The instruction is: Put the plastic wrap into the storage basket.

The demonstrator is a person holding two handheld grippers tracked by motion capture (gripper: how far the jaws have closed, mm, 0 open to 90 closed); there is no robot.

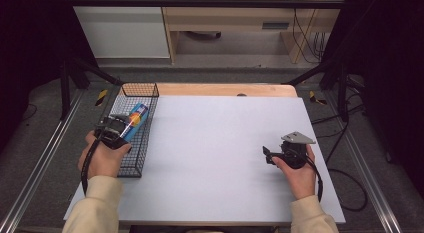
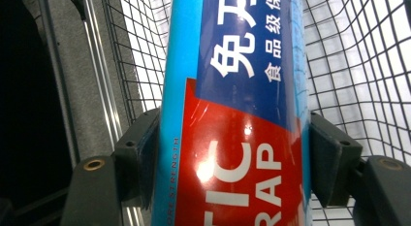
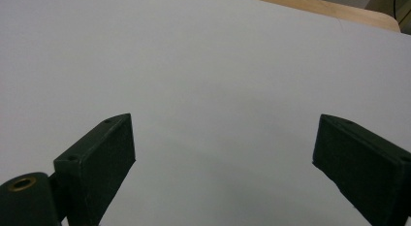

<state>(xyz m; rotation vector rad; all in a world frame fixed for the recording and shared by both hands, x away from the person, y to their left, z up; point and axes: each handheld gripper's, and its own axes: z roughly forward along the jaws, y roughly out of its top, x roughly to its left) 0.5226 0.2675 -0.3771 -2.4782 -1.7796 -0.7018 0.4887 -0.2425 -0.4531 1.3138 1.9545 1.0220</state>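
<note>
Gripping one blue box (image 2: 237, 109) over one wire basket (image 1: 131, 165), left tongs (image 1: 122, 127); right tongs (image 1: 268, 155) released.

High view overhead facing forward, gripper views close, sharing white table (image 1: 225, 153).

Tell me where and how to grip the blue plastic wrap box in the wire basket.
Grip the plastic wrap box across its narrow width near the lower end, coming from above the wire basket, as the left gripper does: its long flat sides suit the jaws.
</note>
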